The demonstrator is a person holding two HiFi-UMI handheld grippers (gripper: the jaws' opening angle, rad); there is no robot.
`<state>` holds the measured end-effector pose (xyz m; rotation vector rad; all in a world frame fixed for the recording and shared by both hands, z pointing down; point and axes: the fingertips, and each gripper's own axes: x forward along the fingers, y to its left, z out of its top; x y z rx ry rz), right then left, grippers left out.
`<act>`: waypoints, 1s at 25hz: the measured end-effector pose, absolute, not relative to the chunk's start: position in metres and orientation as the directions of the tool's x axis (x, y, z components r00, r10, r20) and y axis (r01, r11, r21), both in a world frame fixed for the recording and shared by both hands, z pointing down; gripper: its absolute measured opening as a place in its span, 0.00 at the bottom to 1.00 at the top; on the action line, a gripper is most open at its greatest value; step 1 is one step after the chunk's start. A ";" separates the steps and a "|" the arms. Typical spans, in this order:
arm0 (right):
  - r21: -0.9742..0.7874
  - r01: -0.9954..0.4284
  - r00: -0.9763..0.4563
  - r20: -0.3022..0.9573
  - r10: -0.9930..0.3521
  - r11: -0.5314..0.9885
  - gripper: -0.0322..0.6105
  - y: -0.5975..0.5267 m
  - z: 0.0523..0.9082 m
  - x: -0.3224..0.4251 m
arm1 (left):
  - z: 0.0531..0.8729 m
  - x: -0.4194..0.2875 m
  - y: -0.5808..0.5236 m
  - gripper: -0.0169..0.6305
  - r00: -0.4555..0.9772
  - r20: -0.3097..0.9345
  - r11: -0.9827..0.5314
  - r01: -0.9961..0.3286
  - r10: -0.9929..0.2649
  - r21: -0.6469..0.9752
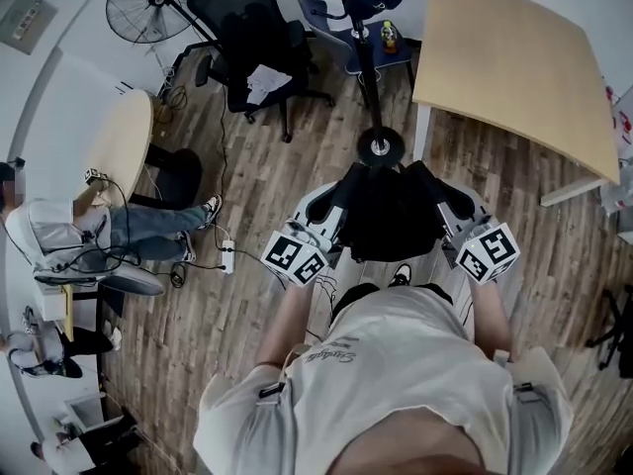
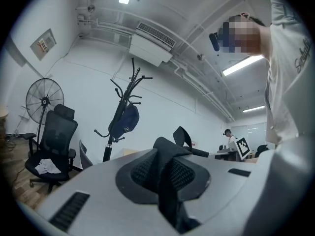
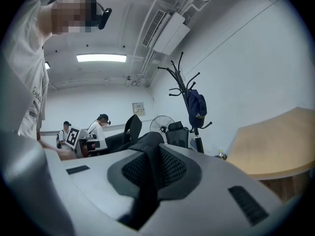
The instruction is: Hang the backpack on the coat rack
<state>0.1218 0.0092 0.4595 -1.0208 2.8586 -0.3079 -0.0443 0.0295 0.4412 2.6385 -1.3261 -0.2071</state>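
Observation:
I hold a black backpack [image 1: 391, 214] up in front of me between both grippers. My left gripper [image 1: 329, 204] is shut on one of its black mesh straps [image 2: 162, 173], and my right gripper [image 1: 438, 196] is shut on the other strap [image 3: 147, 168]. The coat rack stands just beyond the backpack, its round base [image 1: 379, 144] on the wood floor. Its black pole and hooks [image 2: 120, 107] rise ahead in the left gripper view, and a dark blue bag [image 2: 126, 120] hangs on them. That rack [image 3: 184, 90] and bag [image 3: 197, 109] also show in the right gripper view.
A light wooden table [image 1: 514, 57] stands to the right of the rack. A black office chair [image 1: 252, 38] and a floor fan [image 1: 148, 3] are to its left. A seated person [image 1: 99, 231], a round table [image 1: 119, 146] and a power strip [image 1: 227, 255] lie at far left.

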 end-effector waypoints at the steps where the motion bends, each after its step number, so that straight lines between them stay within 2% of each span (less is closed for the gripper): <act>1: -0.214 -0.618 -0.772 -0.020 -0.636 0.757 0.09 0.000 0.460 0.122 | 0.441 -0.044 0.020 0.09 0.590 -0.043 -0.584 -0.781 -0.806 0.221; 12: -0.223 -0.617 -0.774 0.001 -0.633 0.754 0.09 -0.083 0.459 0.110 | 0.445 -0.055 -0.063 0.09 0.585 -0.027 -0.574 -0.784 -0.811 0.236; 25: -0.287 -0.683 -0.714 0.067 -0.697 0.671 0.09 -0.159 0.482 0.079 | 0.459 -0.089 -0.155 0.09 0.692 -0.003 -0.674 -0.703 -0.722 0.228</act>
